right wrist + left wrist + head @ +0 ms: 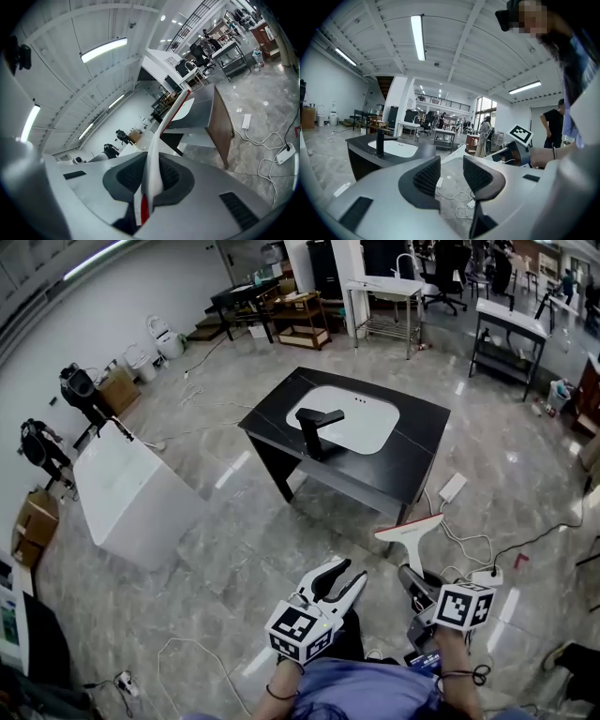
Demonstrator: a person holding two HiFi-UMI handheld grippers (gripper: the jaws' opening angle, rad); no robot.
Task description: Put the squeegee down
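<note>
The squeegee (pixel 411 530) is white with a red-edged blade. It hangs over the floor just in front of the black table (pixel 415 454). My right gripper (pixel 411 576) is shut on its handle. In the right gripper view the white handle (pixel 154 161) sits pinched between the dark pads, and the blade (pixel 176 110) points toward the table (pixel 206 112). My left gripper (pixel 343 577) is beside it on the left, open and empty. In the left gripper view the jaws (pixel 451 176) stand apart with only floor between them. The table carries a white sink (pixel 361 418) and a black faucet (pixel 317 427).
A white box-shaped unit (pixel 131 495) stands on the floor at left. Power strips (pixel 453 487) and cables (pixel 487 575) lie on the marble floor right of the table. Tables, carts and chairs (pixel 384 296) fill the back of the room. Cardboard boxes (pixel 36 521) sit by the left wall.
</note>
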